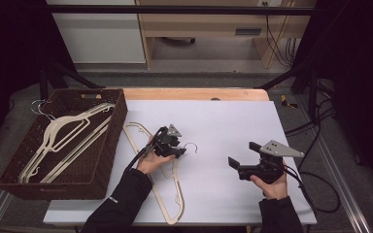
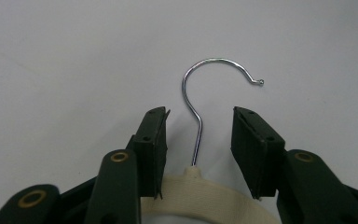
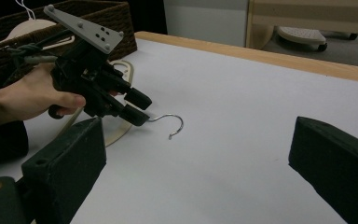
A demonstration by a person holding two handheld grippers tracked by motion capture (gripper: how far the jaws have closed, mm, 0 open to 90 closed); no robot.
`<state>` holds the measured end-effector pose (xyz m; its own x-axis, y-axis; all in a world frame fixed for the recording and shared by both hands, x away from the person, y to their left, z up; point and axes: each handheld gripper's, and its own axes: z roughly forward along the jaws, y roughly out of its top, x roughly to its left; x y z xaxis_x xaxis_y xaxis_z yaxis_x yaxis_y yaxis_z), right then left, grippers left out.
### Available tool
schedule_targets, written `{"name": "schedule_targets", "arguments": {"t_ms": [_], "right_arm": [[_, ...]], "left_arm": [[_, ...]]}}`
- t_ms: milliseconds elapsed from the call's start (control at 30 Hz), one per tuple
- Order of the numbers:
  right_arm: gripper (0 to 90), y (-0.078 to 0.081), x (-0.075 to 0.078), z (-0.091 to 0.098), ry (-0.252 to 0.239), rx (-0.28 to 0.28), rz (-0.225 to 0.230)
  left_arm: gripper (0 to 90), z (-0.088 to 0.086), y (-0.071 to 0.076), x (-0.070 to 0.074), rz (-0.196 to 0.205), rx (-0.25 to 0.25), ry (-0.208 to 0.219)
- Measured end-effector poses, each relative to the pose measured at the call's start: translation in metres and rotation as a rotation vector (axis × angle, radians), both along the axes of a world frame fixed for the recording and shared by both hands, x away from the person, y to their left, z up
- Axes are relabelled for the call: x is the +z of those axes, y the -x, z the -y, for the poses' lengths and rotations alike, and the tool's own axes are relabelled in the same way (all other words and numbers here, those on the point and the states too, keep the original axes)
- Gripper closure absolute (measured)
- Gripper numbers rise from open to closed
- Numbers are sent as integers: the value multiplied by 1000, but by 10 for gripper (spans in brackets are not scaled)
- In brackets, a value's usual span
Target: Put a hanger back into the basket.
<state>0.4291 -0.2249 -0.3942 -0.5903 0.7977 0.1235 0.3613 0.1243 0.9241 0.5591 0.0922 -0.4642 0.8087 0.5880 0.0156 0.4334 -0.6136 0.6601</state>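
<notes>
A cream hanger (image 1: 173, 218) lies flat on the white table top, its metal hook (image 1: 190, 147) pointing right. My left gripper (image 1: 178, 151) sits low over the hanger's neck. In the left gripper view it (image 2: 200, 121) is open, the jaws on either side of the hook's stem (image 2: 196, 140) without touching it, and the cream neck (image 2: 200, 186) lies between the jaw bases. My right gripper (image 1: 243, 154) hovers to the right, open wide and holding nothing. The right gripper view looks past its own jaws (image 3: 200, 154) at the left gripper (image 3: 130, 105) and the hook (image 3: 172, 123).
A dark wicker basket (image 1: 119, 126) stands at the table's left edge with several cream hangers (image 1: 68, 136) lying in it. Bare white table (image 1: 233, 121) stretches between and behind the two grippers. Cables (image 1: 315, 194) trail off the right side.
</notes>
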Motion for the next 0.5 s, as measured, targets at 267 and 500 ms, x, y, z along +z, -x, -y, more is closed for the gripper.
{"name": "schedule_targets", "arguments": {"t_ms": [267,500], "right_arm": [[43,0,0,1,4,3,6],[43,0,0,0,-6,-5,3]], "left_arm": [[696,-1,-3,-5,-12,2,-11],[792,0,-1,-3,-24,-15,-27]]}}
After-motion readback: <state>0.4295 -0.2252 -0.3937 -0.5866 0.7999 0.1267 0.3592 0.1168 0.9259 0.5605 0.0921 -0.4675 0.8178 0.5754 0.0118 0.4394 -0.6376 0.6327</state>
